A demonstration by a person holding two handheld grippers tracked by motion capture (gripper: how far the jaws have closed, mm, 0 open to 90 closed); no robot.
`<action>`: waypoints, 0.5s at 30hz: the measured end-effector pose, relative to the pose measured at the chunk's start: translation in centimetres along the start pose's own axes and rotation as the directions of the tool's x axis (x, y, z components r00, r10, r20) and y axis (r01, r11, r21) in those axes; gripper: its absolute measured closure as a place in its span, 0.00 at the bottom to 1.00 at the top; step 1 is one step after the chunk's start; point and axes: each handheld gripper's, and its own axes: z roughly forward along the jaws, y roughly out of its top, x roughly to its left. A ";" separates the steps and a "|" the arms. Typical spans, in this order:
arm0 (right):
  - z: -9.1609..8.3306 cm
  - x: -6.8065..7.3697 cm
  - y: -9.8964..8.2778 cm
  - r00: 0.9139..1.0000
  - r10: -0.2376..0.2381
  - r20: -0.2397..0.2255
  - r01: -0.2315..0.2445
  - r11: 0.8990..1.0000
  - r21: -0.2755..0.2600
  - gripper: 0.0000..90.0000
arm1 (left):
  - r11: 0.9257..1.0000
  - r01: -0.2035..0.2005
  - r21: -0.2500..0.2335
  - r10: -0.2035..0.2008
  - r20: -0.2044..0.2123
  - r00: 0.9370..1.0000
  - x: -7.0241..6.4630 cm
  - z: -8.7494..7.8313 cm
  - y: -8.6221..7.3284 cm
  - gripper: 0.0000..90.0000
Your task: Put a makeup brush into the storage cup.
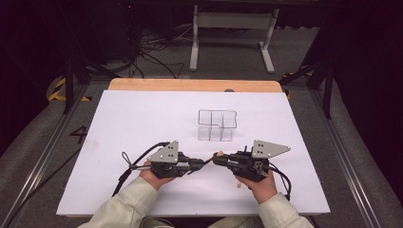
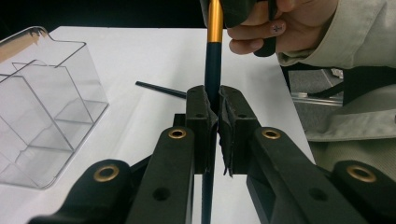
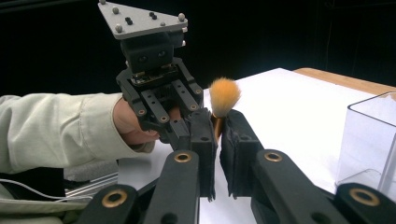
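Observation:
A makeup brush (image 1: 209,161) with a dark handle (image 2: 212,70), a gold ferrule (image 2: 215,23) and orange bristles (image 3: 224,95) is held level above the white table between both grippers. My left gripper (image 1: 202,164) is shut on the handle, which runs up between its jaws (image 2: 212,100). My right gripper (image 1: 216,159) faces it from the other side. It is shut on the brush just below the bristles (image 3: 217,126). The two grippers' tips nearly meet at the table's front middle.
A clear plastic organizer (image 1: 216,125) with several compartments stands behind the grippers at the table's middle, also in the left gripper view (image 2: 42,93) and the right gripper view (image 3: 369,140). A thin dark stick (image 2: 159,88) lies on the white sheet. The wooden table edge (image 1: 195,85) runs along the back.

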 end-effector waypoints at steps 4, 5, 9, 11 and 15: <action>0.0 0.1 0.2 1.000 -0.004 -0.007 0.004 1.000 0.003 0.93 | 1.000 0.001 -0.006 -0.001 0.008 1.000 -0.1 -0.1 0.0 0.91; -0.1 0.1 0.2 1.000 -0.005 -0.010 0.005 1.000 0.006 0.93 | 1.000 0.000 -0.007 0.000 0.007 1.000 -0.1 -0.2 0.1 0.91; -0.2 0.4 0.7 1.000 -0.025 0.005 0.025 0.999 0.025 0.93 | 0.999 0.039 -0.017 -0.039 -0.006 0.999 0.2 -0.5 0.0 0.75; -0.3 0.5 0.9 0.999 -0.037 0.016 0.036 0.999 0.036 0.94 | 0.998 0.051 -0.024 -0.051 -0.018 0.999 0.4 -0.8 0.1 0.67; -0.7 0.5 1.6 0.998 -0.045 0.042 0.043 0.998 0.052 0.93 | 0.997 0.068 -0.043 -0.071 -0.054 0.996 0.5 -1.3 0.1 0.56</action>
